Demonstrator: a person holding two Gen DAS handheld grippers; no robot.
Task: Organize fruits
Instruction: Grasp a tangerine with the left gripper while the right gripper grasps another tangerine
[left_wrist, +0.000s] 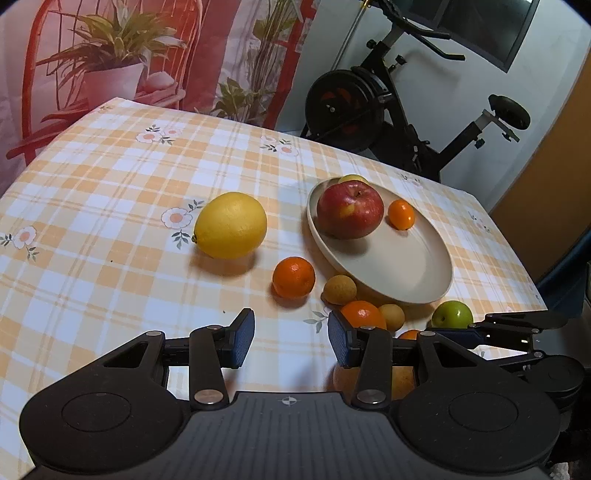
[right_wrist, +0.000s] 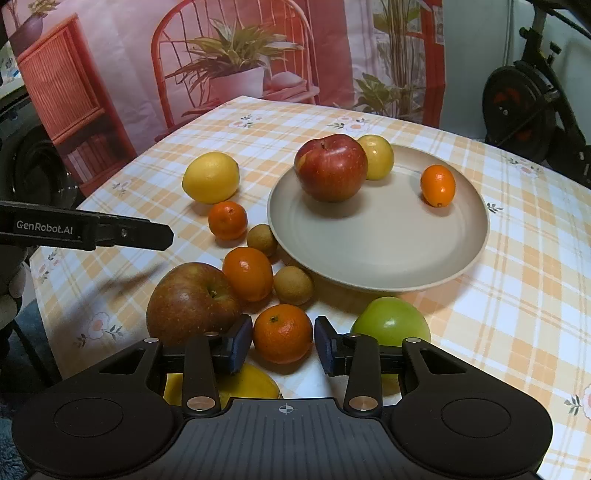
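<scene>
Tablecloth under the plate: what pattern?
Orange-and-white plaid with small flower prints on the tablecloth; clearest in the left wrist view.

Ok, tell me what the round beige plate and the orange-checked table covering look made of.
Round beige plate: matte, even-toned, thick-rimmed, with no glaze shine; probably plastic or matte ceramic. Orange-checked table covering: printed flowers, faint sheen, lying flat; likely a wipeable vinyl cloth, possibly fabric.

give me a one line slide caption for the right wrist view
Right tool straddling a mandarin at the table's near edge, with a red apple already on the beige plate.
</scene>
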